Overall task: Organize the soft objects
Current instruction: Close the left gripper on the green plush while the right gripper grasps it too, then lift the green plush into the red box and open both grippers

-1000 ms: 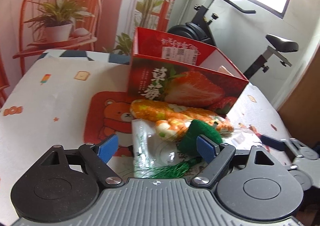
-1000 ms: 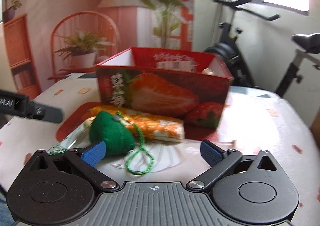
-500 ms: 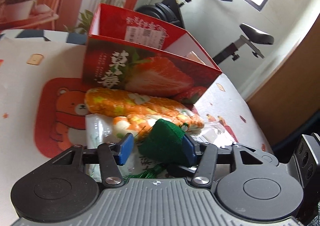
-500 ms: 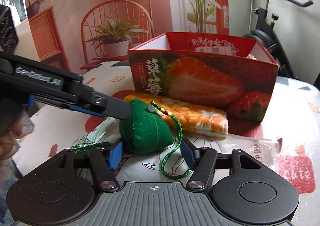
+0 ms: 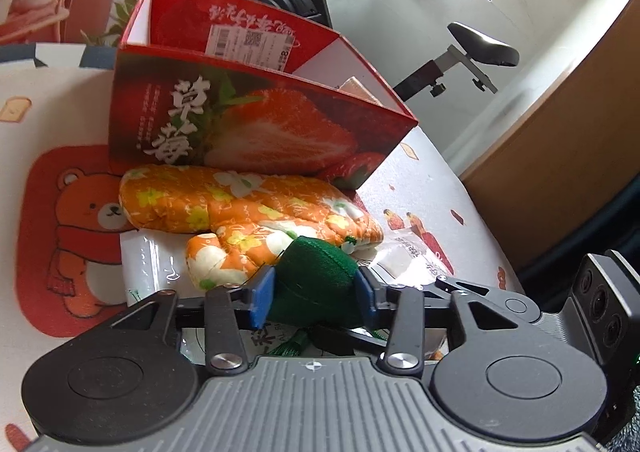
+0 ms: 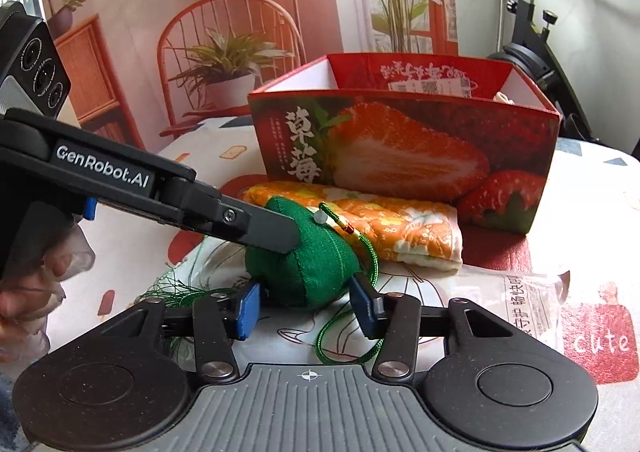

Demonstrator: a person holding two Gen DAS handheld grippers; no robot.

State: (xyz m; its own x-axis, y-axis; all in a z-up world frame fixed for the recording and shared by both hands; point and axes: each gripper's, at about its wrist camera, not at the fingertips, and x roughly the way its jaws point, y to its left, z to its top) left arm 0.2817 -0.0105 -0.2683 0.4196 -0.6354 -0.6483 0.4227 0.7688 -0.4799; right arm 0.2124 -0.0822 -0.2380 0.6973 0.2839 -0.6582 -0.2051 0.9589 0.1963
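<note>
A green stuffed pouch (image 5: 316,280) with a cord loop (image 6: 372,264) and a tassel lies on a clear plastic bag. My left gripper (image 5: 314,292) is shut on the green pouch, its blue pads pressing both sides. My right gripper (image 6: 306,304) is also shut on the same pouch (image 6: 304,264) from the other side. The left gripper's finger (image 6: 256,228) shows in the right wrist view, lying against the pouch's top. An orange floral oven mitt (image 5: 248,208) lies just behind the pouch, in front of the red strawberry box (image 5: 256,124).
The strawberry box (image 6: 404,156) is open-topped, with something pale inside its far corner. A red bear mat (image 5: 68,228) lies under it on the white patterned tablecloth. A printed plastic packet (image 6: 528,300) lies at the right. An exercise bike stands behind the table.
Both grippers moved in on the green pouch and narrowed from wide open until their pads closed on it. The left gripper swung round to the right.
</note>
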